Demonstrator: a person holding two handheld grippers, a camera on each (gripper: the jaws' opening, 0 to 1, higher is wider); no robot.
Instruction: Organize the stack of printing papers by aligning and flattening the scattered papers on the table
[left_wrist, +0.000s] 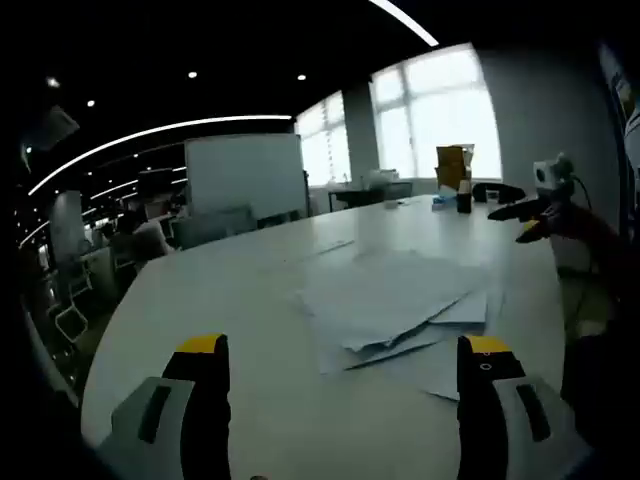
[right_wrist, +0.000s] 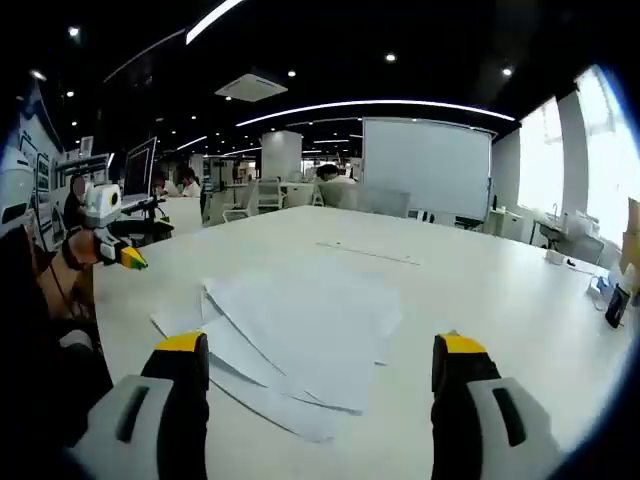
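A loose pile of white printing papers (left_wrist: 400, 300) lies fanned out and skewed on the white table (left_wrist: 230, 300). In the left gripper view my left gripper (left_wrist: 343, 352) is open above the near table edge, the papers ahead and to the right of it. In the right gripper view the same papers (right_wrist: 290, 335) spread just beyond my right gripper (right_wrist: 320, 352), which is open with nothing between its yellow-tipped jaws. The other gripper shows at the side of each view: the right one (left_wrist: 535, 215) and the left one (right_wrist: 115, 250), both held off the papers.
A dark bottle (left_wrist: 464, 195) and a yellow-brown box (left_wrist: 452, 165) stand at the table's far end near the windows. A whiteboard (right_wrist: 425, 165) stands beyond the table. A long thin strip (right_wrist: 368, 254) lies on the table past the papers. Office desks and seated people fill the background.
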